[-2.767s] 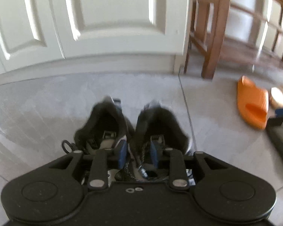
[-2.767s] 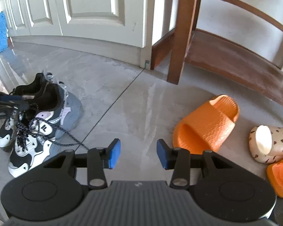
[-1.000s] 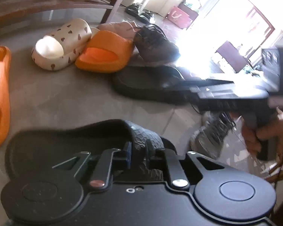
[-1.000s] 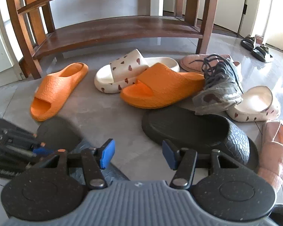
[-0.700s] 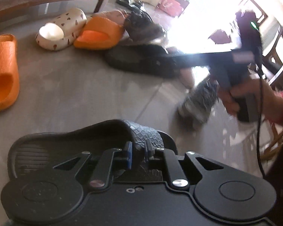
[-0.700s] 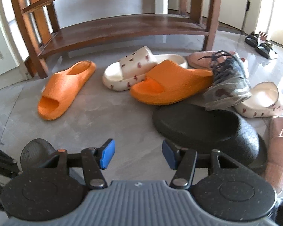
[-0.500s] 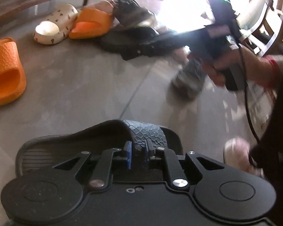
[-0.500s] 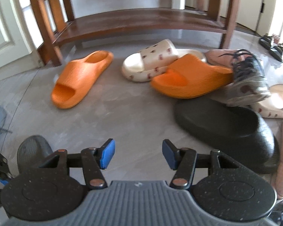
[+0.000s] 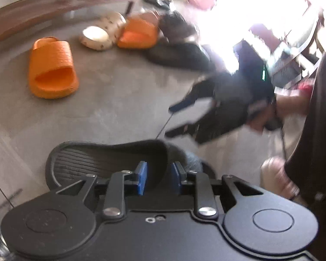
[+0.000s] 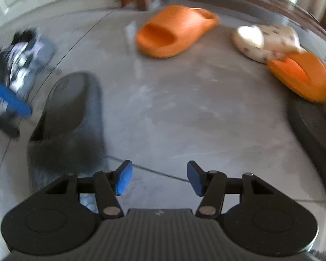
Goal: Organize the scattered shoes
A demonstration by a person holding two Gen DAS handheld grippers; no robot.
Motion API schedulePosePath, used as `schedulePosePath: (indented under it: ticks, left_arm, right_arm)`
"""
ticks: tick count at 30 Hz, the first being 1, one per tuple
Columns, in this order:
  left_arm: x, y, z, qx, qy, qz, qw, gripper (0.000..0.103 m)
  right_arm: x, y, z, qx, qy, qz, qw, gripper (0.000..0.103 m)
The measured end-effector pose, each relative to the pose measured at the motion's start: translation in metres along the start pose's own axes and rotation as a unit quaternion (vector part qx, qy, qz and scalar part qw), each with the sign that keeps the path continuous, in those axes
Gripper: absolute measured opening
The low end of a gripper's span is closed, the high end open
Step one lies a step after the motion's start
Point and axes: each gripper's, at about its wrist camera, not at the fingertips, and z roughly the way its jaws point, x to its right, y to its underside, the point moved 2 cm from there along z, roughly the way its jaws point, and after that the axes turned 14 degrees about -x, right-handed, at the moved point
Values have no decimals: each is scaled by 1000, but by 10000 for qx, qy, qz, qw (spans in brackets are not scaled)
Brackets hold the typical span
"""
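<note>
Low in the left wrist view, the left tool (image 9: 157,179) has its two blue-padded fingers parted a little, one on each side of the strap edge of a matte black rubber slide sandal (image 9: 106,161) with a ribbed footbed and a scaly embossed strap; whether the pads still touch the strap is unclear. The sandal lies flat on the grey polished stone-tile floor (image 9: 110,100).

At the upper left of that frame lies a chunky orange foam slide with a crackle-textured upper (image 9: 51,67), toe opening facing the camera. Higher up, a cream slide dotted with brown spots (image 9: 100,34) sits against a second orange foam slide (image 9: 139,33). Behind them, blurred, is a dark laced sneaker (image 9: 177,29) resting over another black slide (image 9: 178,55).

At the right of the frame, smeared with motion, hangs the right tool (image 9: 180,117), fingers spread wide and holding nothing. Its own camera shows the blue pads (image 10: 123,177) well apart above bare floor, the black sandal just to the left, and black-and-white lace-up sneakers (image 10: 26,56) at the far left edge.
</note>
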Motion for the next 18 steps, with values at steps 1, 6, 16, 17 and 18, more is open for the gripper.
schedulePosePath:
  ticks: [1,6,16,17,18]
  left_arm:
    - [2,2,1,20,-20,-43,10000,28]
    - [6,7,13,70,25,-150,9999,31]
    - [-6,-1,6,547,-83,-753,9956,34]
    - [-7,-1,4,587,-102,-804,9950,34]
    - [-8,-1,3,615,-117,-830,9946,34]
  right_arm:
    - [-1,1,-1,-20,17,-68,10000,60]
    - [4,8,-8,-94,50,-192,9998,60]
    - [-22,42,-22,-320,-576,-1169,9910,59]
    - [-28,45,-22,-304,-604,-1380,9881,59]
    - [-31,46,-21,-295,-604,-1492,9865,59]
